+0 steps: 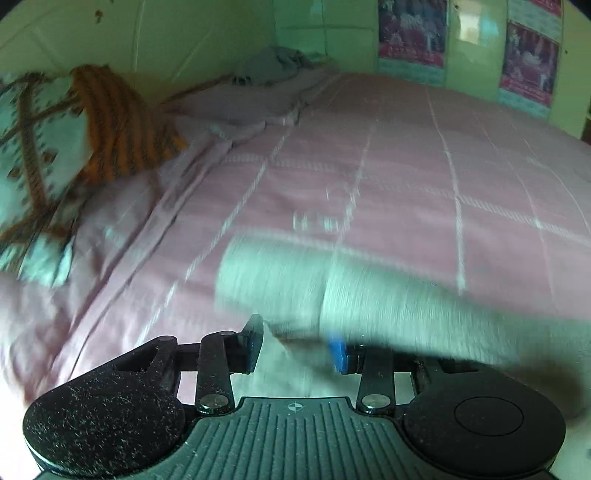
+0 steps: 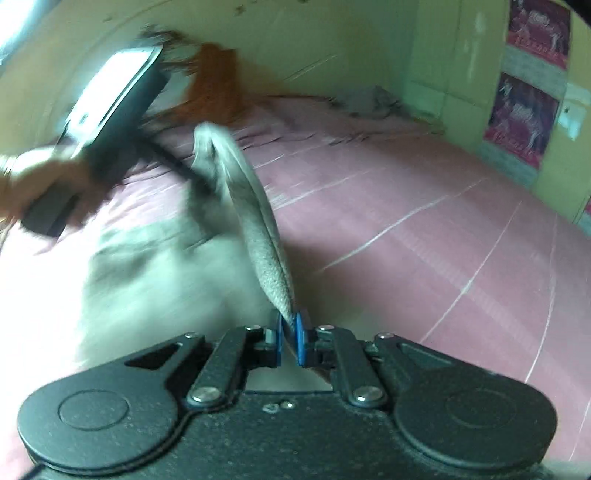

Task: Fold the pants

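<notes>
Pressed together on a fold of the grey pants [image 2: 258, 229], the fingers [image 2: 300, 338] of my right gripper [image 2: 290, 341] pinched the cloth right at their blue pads. From that pinch a thick ridge of the fabric rose away from me over the pink bed [image 2: 424, 221], and the rest of the garment hung blurred and pale to the left of the ridge.

From the right wrist camera I also saw my left gripper [image 2: 110, 110] up beyond the pants, a hand [image 2: 33, 184] wrapped around its handle; the dark fingers reached toward the far end of the same ridge, but the blur hid whether they had it.

On the left wrist camera my left gripper [image 1: 295, 345] had its fingers [image 1: 338, 350] standing apart with pale cloth lying between and over them. The pants [image 1: 369, 288] spread as a wide grey band just past the tips, across the near part of the bed [image 1: 406, 166]. Whether the pads pressed on the fabric I could not tell; everything near them was smeared.

An orange striped cloth [image 1: 118, 122] and a patterned pillow [image 1: 33, 155] lay at the left edge of the bed, a crumpled grey heap [image 1: 273, 66] at its far corner, and posters [image 1: 412, 33] hung on the green wall beyond it.
</notes>
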A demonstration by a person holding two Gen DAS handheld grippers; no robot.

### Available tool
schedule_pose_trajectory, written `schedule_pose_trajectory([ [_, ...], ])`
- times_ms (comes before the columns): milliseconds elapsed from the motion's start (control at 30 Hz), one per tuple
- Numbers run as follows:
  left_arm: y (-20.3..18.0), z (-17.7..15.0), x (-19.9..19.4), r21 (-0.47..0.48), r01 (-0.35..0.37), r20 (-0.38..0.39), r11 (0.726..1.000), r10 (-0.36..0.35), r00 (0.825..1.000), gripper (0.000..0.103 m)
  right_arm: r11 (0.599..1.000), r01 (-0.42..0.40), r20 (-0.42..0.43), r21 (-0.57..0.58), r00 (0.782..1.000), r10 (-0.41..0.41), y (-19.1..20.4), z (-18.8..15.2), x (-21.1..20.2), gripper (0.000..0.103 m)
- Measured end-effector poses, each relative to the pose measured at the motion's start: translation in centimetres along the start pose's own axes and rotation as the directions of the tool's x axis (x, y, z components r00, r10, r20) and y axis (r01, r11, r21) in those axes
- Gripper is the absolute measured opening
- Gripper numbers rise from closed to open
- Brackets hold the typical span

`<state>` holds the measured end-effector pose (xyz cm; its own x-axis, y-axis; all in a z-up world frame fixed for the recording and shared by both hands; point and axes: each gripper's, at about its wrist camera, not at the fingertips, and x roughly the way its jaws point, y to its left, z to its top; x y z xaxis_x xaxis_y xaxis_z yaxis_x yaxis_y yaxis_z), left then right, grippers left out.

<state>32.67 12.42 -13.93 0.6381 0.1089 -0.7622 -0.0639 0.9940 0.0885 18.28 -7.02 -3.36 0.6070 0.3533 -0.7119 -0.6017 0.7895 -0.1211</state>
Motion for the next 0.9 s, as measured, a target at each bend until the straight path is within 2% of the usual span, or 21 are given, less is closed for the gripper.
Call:
schedule_pose_trajectory([
  [100,1.1,-4.5,-0.9,0.014,-0.016,-0.098,1.000,0.017,0.995,0.039,0.998,-0.038,-0.042,0.041,0.998,0.040,4.3,-3.7,-0.7,0.009],
  [167,2.3,-7.1,-0.6,-0.021,0.007,-0.180,1.000,-0.010,0.984,0.039,0.997,-0.018,-0.102,0.079,0.994,0.026,6.4,-6.3,0.9,0.020],
  [200,2.8,-8.1,-0.9,-0.034,-0.008,-0.188,0.999,0.002,0.982,0.043,0.993,-0.028,-0.138,0.113,0.990,0.043,6.8,-7.2,1.6,0.021],
  [233,3.5,-8.8,-1.3,-0.058,-0.013,-0.204,0.998,0.001,0.979,0.055,0.988,-0.017,-0.131,0.153,0.991,0.037,7.0,-7.9,1.8,0.021],
  [267,4.4,-9.4,-1.8,-0.103,0.011,-0.216,0.995,-0.033,0.976,0.062,0.982,-0.014,-0.117,0.189,0.992,0.037,6.9,-8.0,1.5,0.020],
  [300,5.3,-9.8,-2.5,-0.151,0.028,-0.218,0.988,-0.061,0.974,0.071,0.971,-0.017,-0.107,0.237,0.993,0.043,6.4,-7.9,0.9,0.021],
  [333,6.2,-10.1,-3.4,-0.198,0.036,-0.205,0.980,-0.077,0.976,0.075,0.957,-0.015,-0.090,0.290,0.995,0.043,5.9,-8.0,0.1,0.021],
  [433,7.7,-10.2,-5.3,-0.298,0.105,-0.159,0.949,-0.158,0.975,0.075,0.914,0.006,-0.066,0.405,0.998,0.023,4.0,-8.7,-1.9,0.022],
  [500,7.7,-10.3,-5.2,-0.351,0.159,-0.161,0.923,-0.227,0.961,0.075,0.891,0.035,-0.076,0.452,0.997,-0.001,3.0,-9.4,-2.5,0.024],
  [567,7.4,-10.5,-4.5,-0.412,0.191,-0.162,0.891,-0.278,0.947,0.075,0.846,0.043,-0.085,0.532,0.996,0.003,1.7,-10.8,-2.7,0.024],
  [667,6.2,-10.4,-3.5,-0.464,0.190,-0.164,0.865,-0.295,0.941,0.075,0.767,0.052,-0.092,0.639,0.996,0.009,0.3,-12.5,-3.1,0.025],
  [733,5.9,-10.5,-2.6,-0.503,0.188,-0.169,0.844,-0.309,0.936,0.075,0.744,0.073,-0.112,0.664,0.994,0.002,-0.1,-13.2,-3.0,0.026],
  [767,5.8,-10.4,-2.1,-0.516,0.181,-0.171,0.837,-0.308,0.936,0.072,0.734,0.073,-0.114,0.675,0.993,0.006,-0.3,-13.5,-3.0,0.027],
  [833,5.7,-10.3,-1.3,-0.530,0.169,-0.182,0.831,-0.307,0.934,0.037,0.703,0.073,-0.115,0.707,0.993,0.013,-0.7,-14.3,-3.0,0.027],
  [900,6.0,-10.2,-0.9,-0.555,0.159,-0.175,0.817,-0.301,0.937,0.025,0.661,0.061,-0.106,0.748,0.994,0.028,-1.2,-14.7,-2.8,0.030],
])
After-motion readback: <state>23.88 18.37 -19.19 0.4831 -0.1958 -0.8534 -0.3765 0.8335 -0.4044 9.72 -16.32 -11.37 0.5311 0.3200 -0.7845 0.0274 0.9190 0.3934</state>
